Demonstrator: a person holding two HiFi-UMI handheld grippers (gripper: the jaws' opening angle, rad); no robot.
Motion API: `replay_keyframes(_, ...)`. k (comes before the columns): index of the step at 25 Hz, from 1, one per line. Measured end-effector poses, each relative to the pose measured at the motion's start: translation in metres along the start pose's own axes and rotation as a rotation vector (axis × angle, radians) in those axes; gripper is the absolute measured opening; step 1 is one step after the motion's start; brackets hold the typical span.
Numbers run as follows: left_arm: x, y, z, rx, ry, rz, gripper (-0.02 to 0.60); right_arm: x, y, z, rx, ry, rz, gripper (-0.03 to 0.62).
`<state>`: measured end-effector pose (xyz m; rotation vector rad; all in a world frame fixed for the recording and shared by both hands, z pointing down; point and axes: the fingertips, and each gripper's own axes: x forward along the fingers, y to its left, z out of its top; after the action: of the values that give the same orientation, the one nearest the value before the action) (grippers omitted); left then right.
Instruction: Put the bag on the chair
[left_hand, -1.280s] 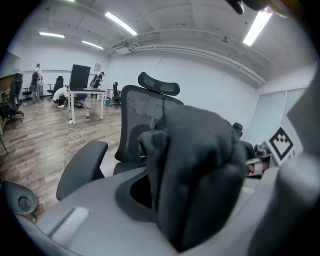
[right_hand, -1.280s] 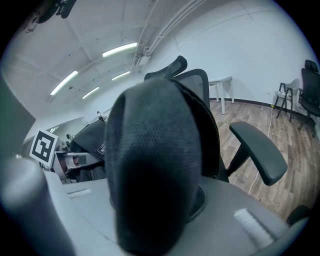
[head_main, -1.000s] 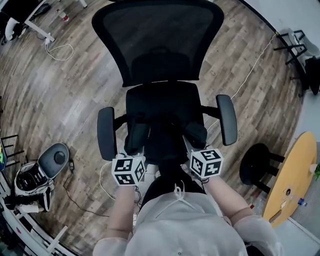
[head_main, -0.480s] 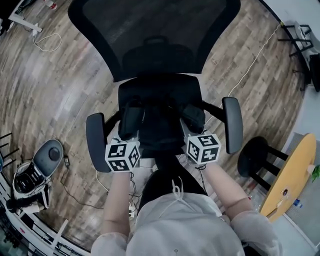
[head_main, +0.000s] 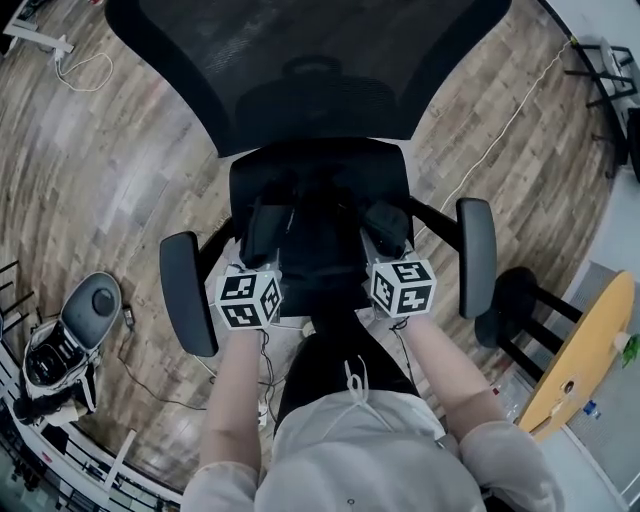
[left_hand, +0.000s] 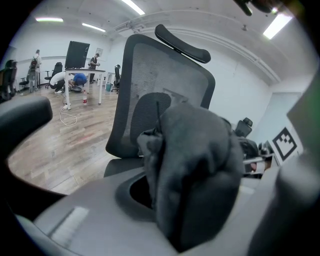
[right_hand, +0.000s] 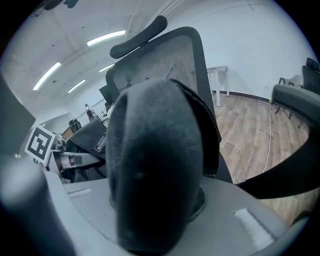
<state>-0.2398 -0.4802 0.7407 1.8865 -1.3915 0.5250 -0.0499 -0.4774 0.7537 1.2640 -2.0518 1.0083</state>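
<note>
The person is holding a two-jaw gripper in each hand over a black mesh-backed office chair. The left gripper is clamping a bunched fold of dark grey fabric, which is filling the narrow gap between its nearly closed jaws. The right gripper is squeezing a thick, rounded black padded strap, and its jaws are also almost together on it.

Both pieces are belonging to a black fabric bag, which is hanging between the two grippers directly above the chair's black seat cushion, between the two padded black armrests. Black is lying on black in the head view, so the bag may be touching the seat already, but I cannot tell for certain. In the right gripper view the bag's body, carrying a small white label, is showing to the left of the strap.

Around the chair, grey-brown wood-plank flooring is spreading out, with a round yellow wooden tabletop and a low black stool standing off to the right.
</note>
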Motion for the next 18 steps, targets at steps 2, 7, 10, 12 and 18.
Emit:
replay_keyframes(2, 0.004, 0.001, -0.003, 0.002, -0.004, -0.002, 0.067, 0.005, -0.003, -0.004, -0.007, -0.002, 0.0, 0.032)
replay_keyframes(7, 0.015, 0.003, -0.011, 0.007, 0.006, -0.003, 0.071, 0.012, -0.012, -0.012, 0.002, -0.009, 0.0, 0.037)
replay_keyframes(10, 0.023, 0.004, -0.019, 0.007, 0.024, 0.0, 0.072, 0.017, -0.019, -0.02, 0.017, -0.003, -0.014, 0.044)
replay_keyframes(12, 0.029, 0.005, -0.025, 0.005, 0.039, 0.001, 0.072, 0.02, -0.023, -0.024, 0.026, -0.002, -0.021, 0.054)
replay_keyframes(18, 0.045, 0.014, -0.05, 0.007, 0.079, 0.018, 0.083, 0.034, -0.028, -0.042, 0.002, 0.013, -0.029, 0.064)
